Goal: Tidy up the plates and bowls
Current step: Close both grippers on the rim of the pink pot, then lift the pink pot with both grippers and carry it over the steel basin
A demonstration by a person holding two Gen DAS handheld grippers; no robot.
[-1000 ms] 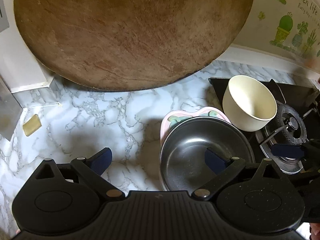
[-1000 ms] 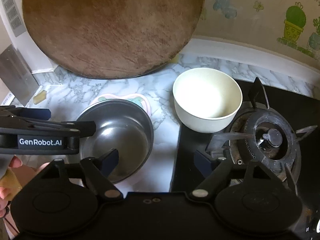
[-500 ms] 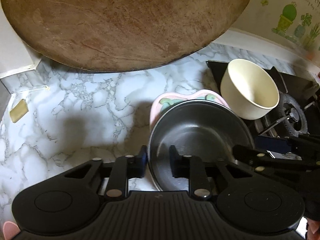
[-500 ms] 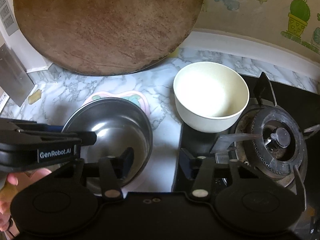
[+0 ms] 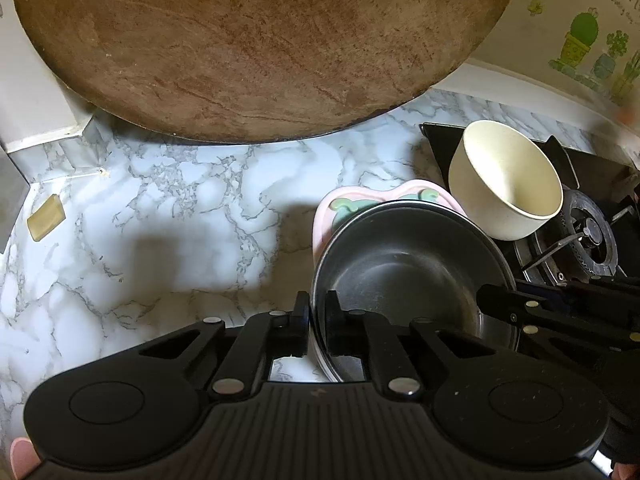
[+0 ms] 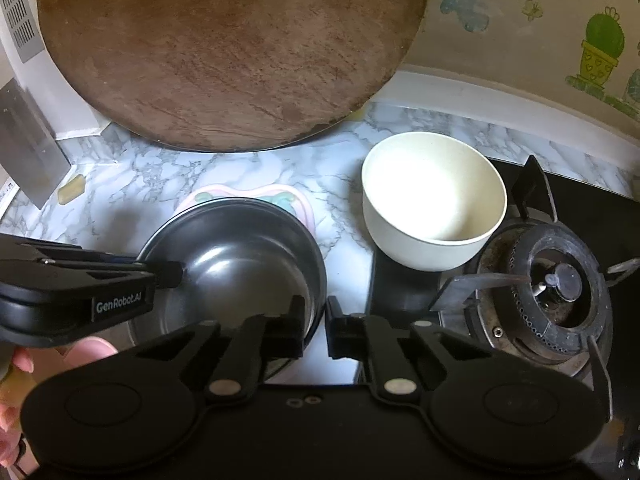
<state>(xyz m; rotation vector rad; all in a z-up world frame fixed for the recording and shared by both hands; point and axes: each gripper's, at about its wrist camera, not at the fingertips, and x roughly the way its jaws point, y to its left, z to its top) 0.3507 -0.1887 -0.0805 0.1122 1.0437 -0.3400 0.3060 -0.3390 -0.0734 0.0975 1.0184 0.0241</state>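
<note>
A dark steel bowl sits on a pink plate on the marble counter. My left gripper has its jaws closing on the bowl's left rim, which is pinched between the pads. My right gripper is closing the same way on the bowl's right rim. Each gripper shows in the other's view, the right gripper and the left gripper. A cream bowl stands upright at the stove's edge, apart from both grippers.
A large round wooden board leans against the back wall. A gas burner lies to the right. A small tan block rests on the counter at far left, next to a metal panel.
Both grippers stood wide open beside the steel bowl a second ago; their jaws have closed in, the left on the left rim, the right on the right rim. The bowl has not moved.
</note>
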